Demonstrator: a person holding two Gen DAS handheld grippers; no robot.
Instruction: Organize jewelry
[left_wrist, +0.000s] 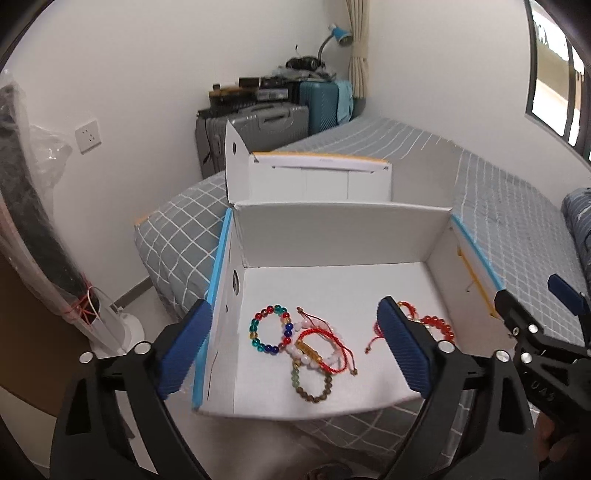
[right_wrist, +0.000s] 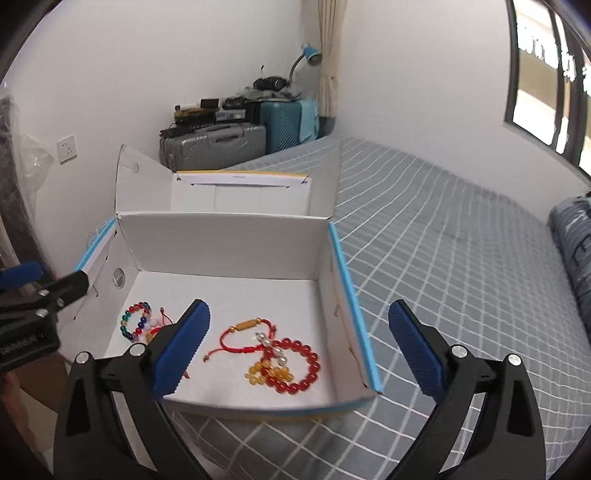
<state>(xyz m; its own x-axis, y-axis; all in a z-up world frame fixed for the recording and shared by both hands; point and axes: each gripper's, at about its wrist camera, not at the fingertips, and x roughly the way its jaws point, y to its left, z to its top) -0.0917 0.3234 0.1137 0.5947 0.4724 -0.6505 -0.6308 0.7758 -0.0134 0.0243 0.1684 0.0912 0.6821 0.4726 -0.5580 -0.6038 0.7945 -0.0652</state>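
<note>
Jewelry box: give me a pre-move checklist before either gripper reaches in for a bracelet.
1. Left gripper open and empty: ok.
2. Right gripper open and empty: ok.
3. White box lid open, interior reachable: ok.
4. Multicolored bead bracelet free of other pieces: not ok, its right edge meets the tangled pile.
5. Red bead bracelet lying alone: not ok, amber and pearl beads overlap it.
6. Red cord bracelet free of the red beads: cannot tell.
</note>
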